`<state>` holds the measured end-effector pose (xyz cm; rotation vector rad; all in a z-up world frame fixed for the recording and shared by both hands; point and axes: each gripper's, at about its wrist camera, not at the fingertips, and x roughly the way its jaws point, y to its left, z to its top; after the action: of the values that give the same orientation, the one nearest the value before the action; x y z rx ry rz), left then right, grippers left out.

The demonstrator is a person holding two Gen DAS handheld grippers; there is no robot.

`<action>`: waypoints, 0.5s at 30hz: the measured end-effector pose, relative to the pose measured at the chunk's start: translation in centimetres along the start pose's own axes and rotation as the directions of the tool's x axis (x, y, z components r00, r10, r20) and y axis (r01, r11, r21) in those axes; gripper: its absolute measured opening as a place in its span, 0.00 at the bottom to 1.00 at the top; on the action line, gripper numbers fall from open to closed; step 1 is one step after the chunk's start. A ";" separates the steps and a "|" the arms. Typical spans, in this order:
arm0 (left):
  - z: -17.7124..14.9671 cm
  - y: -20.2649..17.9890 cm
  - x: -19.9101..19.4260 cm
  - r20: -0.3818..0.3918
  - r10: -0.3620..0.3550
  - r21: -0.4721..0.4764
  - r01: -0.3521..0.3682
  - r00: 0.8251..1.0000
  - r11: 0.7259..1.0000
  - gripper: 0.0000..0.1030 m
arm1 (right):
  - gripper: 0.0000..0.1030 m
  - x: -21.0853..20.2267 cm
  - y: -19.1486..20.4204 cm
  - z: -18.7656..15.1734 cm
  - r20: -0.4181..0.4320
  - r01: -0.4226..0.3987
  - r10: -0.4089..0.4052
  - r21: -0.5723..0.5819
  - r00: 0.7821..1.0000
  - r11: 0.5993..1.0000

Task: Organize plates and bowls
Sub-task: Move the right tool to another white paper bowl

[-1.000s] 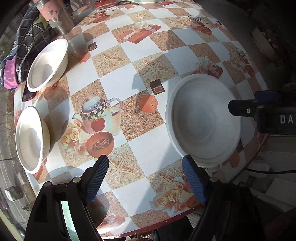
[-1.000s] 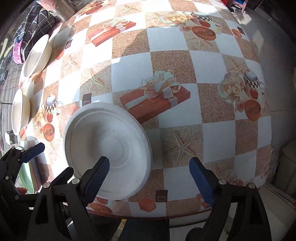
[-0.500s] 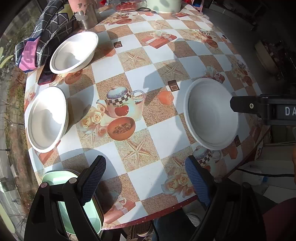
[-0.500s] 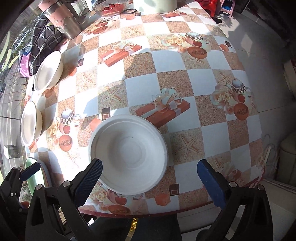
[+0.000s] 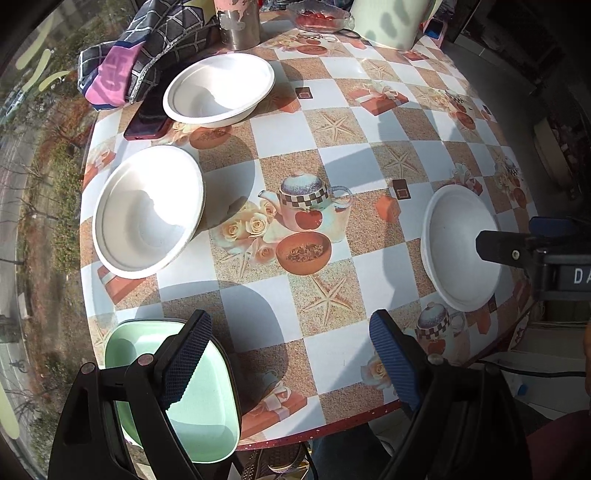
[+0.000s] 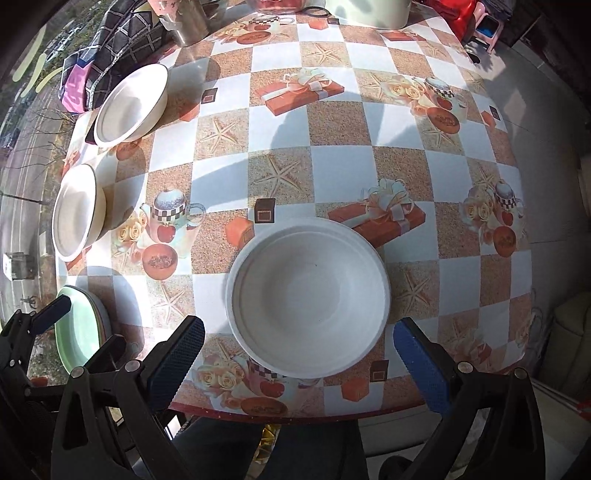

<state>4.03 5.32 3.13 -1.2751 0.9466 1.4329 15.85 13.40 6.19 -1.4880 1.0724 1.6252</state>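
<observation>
Both grippers' fingers released, left (image 5: 286, 360), right (image 6: 295, 354), phone (image 5: 147, 120) only in left view

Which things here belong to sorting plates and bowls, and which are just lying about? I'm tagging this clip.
Belongs to the job:
- near white bowl
- two white bowls at the left
- green plates, stacked

Lying about:
- checked cloth
- dark phone
- metal cup
- glass dish of red food
- pale container
</observation>
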 end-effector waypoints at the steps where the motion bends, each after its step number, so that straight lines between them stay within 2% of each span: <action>1: -0.1 0.3 0.0 0.001 -0.001 -0.009 0.001 1.000 1.000 0.87 | 1.00 0.0 0.3 0.1 -0.001 0.001 -0.001 -0.007 1.000 1.000; 15: -0.1 4.3 -0.1 0.002 0.016 -0.122 -0.016 1.000 0.992 0.87 | 1.00 0.5 4.1 1.5 -0.022 0.020 -0.023 -0.111 1.000 0.994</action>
<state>-0.11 4.17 3.05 -1.3569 0.8800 1.5244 11.50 12.91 6.26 -1.5882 0.9891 1.6804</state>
